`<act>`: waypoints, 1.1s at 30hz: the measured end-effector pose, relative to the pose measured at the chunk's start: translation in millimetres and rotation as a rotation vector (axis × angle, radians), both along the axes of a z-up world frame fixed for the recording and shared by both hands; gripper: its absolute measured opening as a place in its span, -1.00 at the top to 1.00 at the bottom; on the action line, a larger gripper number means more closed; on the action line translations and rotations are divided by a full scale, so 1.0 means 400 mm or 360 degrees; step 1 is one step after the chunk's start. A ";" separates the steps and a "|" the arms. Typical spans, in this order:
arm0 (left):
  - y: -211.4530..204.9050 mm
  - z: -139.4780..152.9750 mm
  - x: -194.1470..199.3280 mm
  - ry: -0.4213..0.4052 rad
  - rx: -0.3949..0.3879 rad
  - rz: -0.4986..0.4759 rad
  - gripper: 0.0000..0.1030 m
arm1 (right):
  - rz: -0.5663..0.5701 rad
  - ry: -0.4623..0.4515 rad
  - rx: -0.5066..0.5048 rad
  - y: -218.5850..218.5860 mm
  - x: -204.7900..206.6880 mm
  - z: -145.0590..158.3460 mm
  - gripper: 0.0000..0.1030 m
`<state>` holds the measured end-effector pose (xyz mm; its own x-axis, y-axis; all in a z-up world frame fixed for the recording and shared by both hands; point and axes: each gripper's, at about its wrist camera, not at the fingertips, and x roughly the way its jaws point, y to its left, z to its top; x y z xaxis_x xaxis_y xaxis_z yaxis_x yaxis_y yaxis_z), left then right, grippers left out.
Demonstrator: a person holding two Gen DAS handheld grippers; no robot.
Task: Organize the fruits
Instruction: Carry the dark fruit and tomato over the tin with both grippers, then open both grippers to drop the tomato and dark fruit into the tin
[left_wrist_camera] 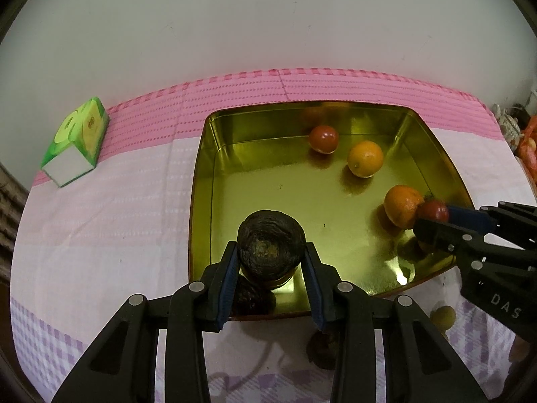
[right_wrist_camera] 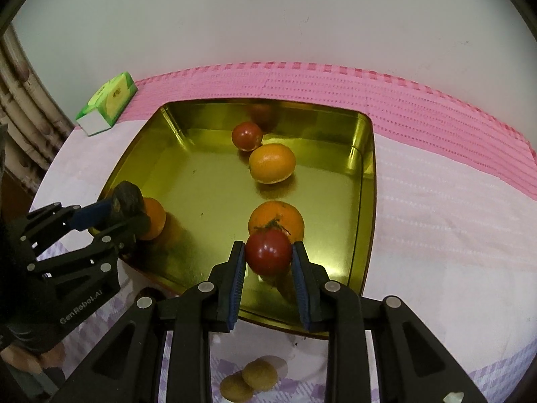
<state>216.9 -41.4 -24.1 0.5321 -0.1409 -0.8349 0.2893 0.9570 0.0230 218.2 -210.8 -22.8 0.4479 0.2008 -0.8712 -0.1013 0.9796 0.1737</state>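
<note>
A gold metal tray (left_wrist_camera: 204,181) (right_wrist_camera: 367,181) sits on the pink cloth. In it lie a red tomato (left_wrist_camera: 323,138) (right_wrist_camera: 247,135) and two oranges (left_wrist_camera: 365,158) (right_wrist_camera: 272,163), (left_wrist_camera: 401,205) (right_wrist_camera: 283,216). My left gripper (left_wrist_camera: 271,255) (right_wrist_camera: 129,210) is shut on a dark wrinkled fruit (left_wrist_camera: 271,245) (right_wrist_camera: 127,198), held over the tray's near edge. My right gripper (right_wrist_camera: 268,255) (left_wrist_camera: 433,216) is shut on a red tomato (right_wrist_camera: 268,252) (left_wrist_camera: 433,210), held over the tray beside the nearer orange.
A green tissue box (left_wrist_camera: 75,141) (right_wrist_camera: 107,102) lies at the far left of the cloth. Two small tan fruits (right_wrist_camera: 250,379) lie on the cloth in front of the tray. A dark fruit (left_wrist_camera: 324,349) lies on the cloth under my left gripper. A white wall stands behind.
</note>
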 end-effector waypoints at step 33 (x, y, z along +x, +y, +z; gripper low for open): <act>0.013 0.060 -0.125 -0.0062 -0.0014 -0.0016 0.22 | -0.0016 -0.0124 -0.0022 0.011 -0.123 0.091 0.44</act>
